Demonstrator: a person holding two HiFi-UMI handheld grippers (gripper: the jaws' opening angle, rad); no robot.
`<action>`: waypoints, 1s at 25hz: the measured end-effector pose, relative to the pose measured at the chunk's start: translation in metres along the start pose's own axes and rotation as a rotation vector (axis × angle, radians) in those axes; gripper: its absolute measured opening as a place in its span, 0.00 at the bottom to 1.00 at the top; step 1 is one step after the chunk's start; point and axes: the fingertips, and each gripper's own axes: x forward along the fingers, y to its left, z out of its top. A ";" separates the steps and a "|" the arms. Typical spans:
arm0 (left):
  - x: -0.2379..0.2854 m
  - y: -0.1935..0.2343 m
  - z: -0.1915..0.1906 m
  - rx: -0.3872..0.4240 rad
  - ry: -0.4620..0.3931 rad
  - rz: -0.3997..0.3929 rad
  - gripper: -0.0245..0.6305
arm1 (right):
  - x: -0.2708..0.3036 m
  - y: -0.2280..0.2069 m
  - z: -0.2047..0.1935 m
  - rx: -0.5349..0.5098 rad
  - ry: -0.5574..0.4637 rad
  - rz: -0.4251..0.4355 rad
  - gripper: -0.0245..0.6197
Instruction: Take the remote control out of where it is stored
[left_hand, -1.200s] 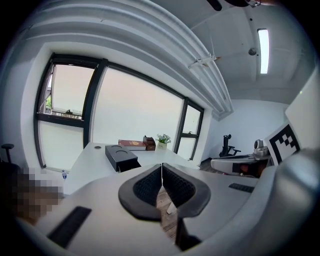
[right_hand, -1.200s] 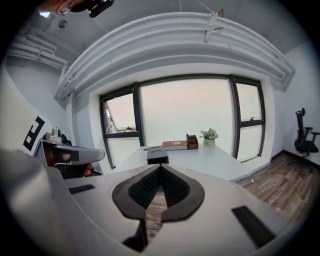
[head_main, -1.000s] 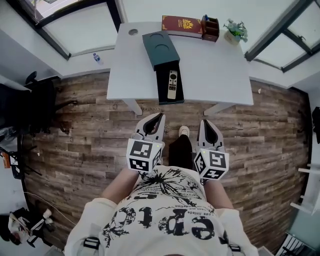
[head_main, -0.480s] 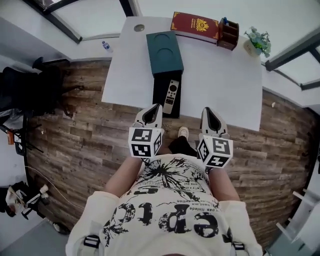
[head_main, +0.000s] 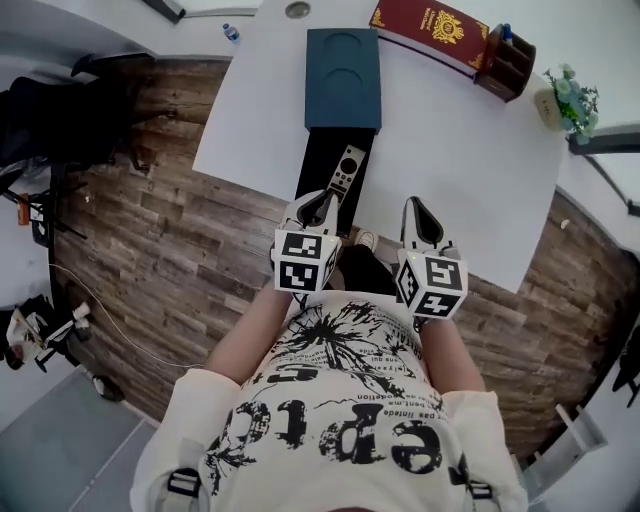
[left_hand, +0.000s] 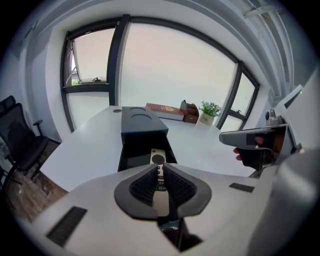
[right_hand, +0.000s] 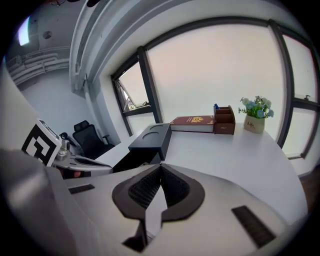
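Lying flat in the black pull-out tray (head_main: 316, 170) of a dark teal rectangular box (head_main: 343, 75) on the white tabletop (head_main: 460, 170), the slim silver remote control (head_main: 346, 168) runs lengthwise along the tray. Its round-button end points toward the box, away from the person, seemingly skewed slightly right. Only the head view shows its whole length. The left gripper (left_hand: 161, 171), pressed together and empty, covers the near half in its own view. The right gripper (right_hand: 160, 170), likewise closed on nothing, sees just the box.
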 end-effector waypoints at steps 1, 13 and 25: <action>0.006 -0.001 -0.002 0.000 0.013 0.002 0.08 | 0.005 -0.002 -0.001 -0.002 0.011 0.013 0.04; 0.065 0.005 -0.024 0.026 0.212 0.026 0.39 | 0.044 -0.027 0.001 -0.052 0.070 0.085 0.04; 0.086 0.012 -0.039 0.043 0.325 0.045 0.40 | 0.056 -0.041 -0.002 -0.051 0.091 0.085 0.04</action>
